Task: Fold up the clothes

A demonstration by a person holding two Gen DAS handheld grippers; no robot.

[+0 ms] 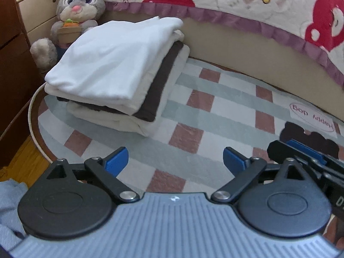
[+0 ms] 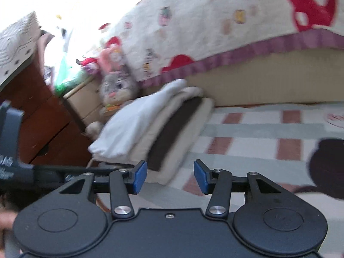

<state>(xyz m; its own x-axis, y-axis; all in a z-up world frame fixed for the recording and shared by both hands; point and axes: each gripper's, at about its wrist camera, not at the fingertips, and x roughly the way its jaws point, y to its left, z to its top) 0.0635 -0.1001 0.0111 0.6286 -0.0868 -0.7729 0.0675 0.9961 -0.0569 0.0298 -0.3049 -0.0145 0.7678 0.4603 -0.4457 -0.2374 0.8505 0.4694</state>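
Note:
A stack of folded clothes (image 1: 116,73) lies on the checked rug (image 1: 215,107): a white piece on top, cream layers and a dark brown one below. It also shows in the right wrist view (image 2: 154,124). My left gripper (image 1: 175,161) is open and empty, just in front of the stack. My right gripper (image 2: 171,177) is open and empty, near the stack's front corner. The right gripper's tip shows at the right edge of the left wrist view (image 1: 301,152). The left gripper's body shows at the left of the right wrist view (image 2: 13,150).
A grey plush rabbit (image 1: 77,6) sits behind the stack against a wooden cabinet (image 1: 10,64). A bed with a red-bear quilt (image 1: 258,0) runs along the far side. A blue-grey cloth (image 1: 8,210) lies at the lower left. The rug's edge and wood floor (image 1: 23,163) are at left.

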